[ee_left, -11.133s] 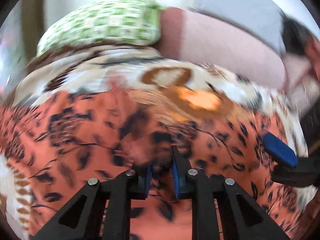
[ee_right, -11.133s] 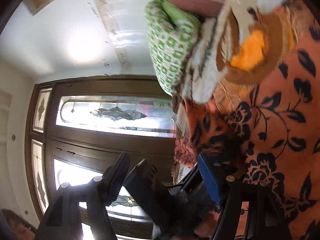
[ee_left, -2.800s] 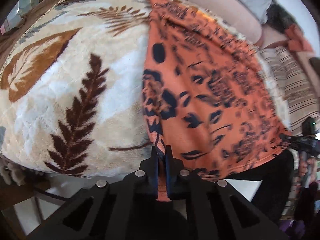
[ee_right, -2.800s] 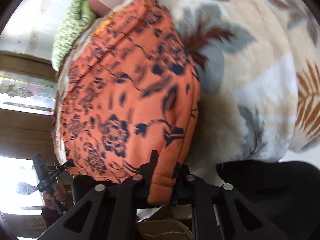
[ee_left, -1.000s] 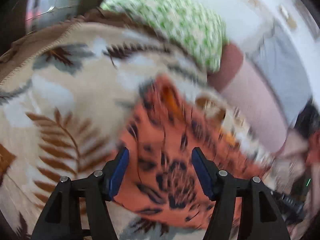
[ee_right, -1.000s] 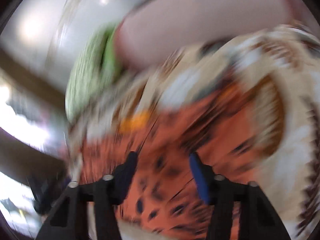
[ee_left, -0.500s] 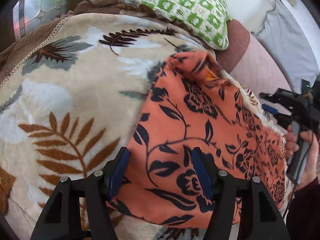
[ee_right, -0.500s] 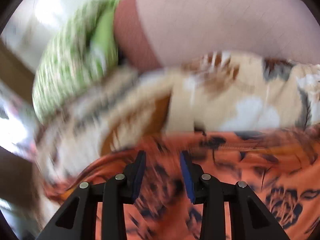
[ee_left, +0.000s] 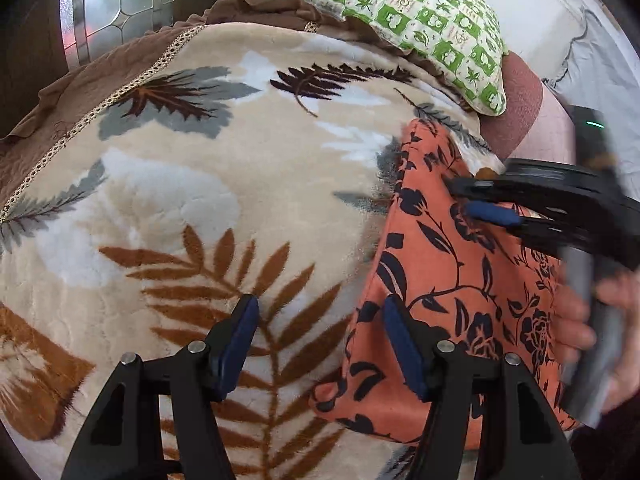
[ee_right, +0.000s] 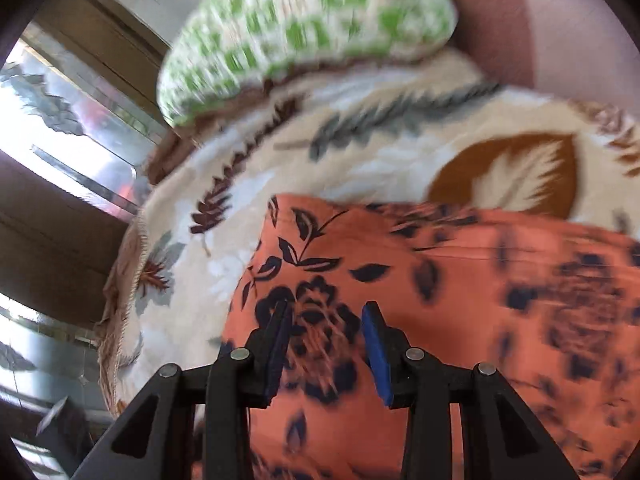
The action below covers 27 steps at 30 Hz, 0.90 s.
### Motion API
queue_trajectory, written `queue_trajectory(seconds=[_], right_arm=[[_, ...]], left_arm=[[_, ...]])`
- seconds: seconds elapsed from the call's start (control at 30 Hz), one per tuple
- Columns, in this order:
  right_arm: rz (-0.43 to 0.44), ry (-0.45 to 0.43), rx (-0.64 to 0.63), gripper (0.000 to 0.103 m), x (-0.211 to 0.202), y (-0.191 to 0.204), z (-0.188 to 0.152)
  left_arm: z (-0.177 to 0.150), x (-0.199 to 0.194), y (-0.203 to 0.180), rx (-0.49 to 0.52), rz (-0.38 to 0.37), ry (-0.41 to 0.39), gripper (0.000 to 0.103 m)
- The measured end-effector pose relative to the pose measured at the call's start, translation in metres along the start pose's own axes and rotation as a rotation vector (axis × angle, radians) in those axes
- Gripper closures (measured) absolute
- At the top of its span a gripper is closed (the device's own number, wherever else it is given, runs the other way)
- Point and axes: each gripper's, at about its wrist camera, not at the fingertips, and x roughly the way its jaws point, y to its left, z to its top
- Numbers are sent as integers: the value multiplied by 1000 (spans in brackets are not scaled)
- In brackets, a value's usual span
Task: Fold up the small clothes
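An orange garment with a black flower print (ee_left: 448,264) lies folded on a beige leaf-patterned blanket (ee_left: 192,184). My left gripper (ee_left: 320,320) is open and empty, hovering over the blanket at the garment's left edge. My right gripper (ee_right: 326,320) is open and empty just above the garment (ee_right: 440,312), near its upper left corner. In the left wrist view the right gripper (ee_left: 492,204) reaches in from the right over the garment's upper part, held by a hand (ee_left: 580,320).
A green-and-white patterned pillow (ee_left: 400,12) lies at the far end of the bed, with a pink cushion (ee_left: 524,120) beside it. The blanket's brown border (ee_left: 100,80) runs along the left edge. A glass-paned wooden door (ee_right: 60,120) stands behind.
Both grippers have let go of the garment and opened. The left gripper has shifted left, off the garment onto the blanket. The right gripper has moved in over the garment's upper part.
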Motion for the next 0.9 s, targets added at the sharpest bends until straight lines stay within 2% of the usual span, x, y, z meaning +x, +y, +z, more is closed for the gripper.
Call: queue_trajectory(seconds=[0.07, 0.13, 0.23, 0.33, 0.4, 0.53, 0.63, 0.67, 0.7, 0.73, 0.77, 0.8, 0.9], right_arm=[[-46, 13, -8, 63, 27, 5, 2], [-29, -54, 20, 63, 21, 6, 10], [27, -112, 77, 63, -13, -4, 8], [33, -173, 55, 63, -62, -21, -13], [22, -189, 76, 63, -94, -48, -30], [-7, -129, 114, 64, -120, -89, -66], [-42, -91, 135, 68, -116, -113, -86], [-82, -57, 134, 68, -107, -119, -91], [-153, -17, 113, 83, -97, -125, -99], [-177, -26, 80, 87, -95, -128, -105], [-171, -73, 49, 88, -103, -132, -113], [-193, -84, 56, 92, -111, -138, -119], [-221, -132, 140, 94, -141, -166, -142]], left_arm=[[2, -5, -4, 20, -19, -22, 37], [3, -14, -12, 64, -32, -70, 38], [3, -26, -31, 156, -49, -130, 37], [-5, -26, -53, 218, -96, -127, 37], [-11, -23, -66, 263, -100, -114, 37], [-25, -7, -91, 337, -60, -66, 37], [-33, 9, -94, 366, 29, -36, 37], [-34, 12, -93, 380, 60, -41, 37], [-35, 13, -92, 389, 88, -51, 37], [-34, 14, -90, 395, 130, -62, 35], [-34, 14, -86, 387, 127, -58, 35], [-33, 14, -83, 367, 113, -49, 35], [-32, 10, -79, 319, 106, -53, 35]])
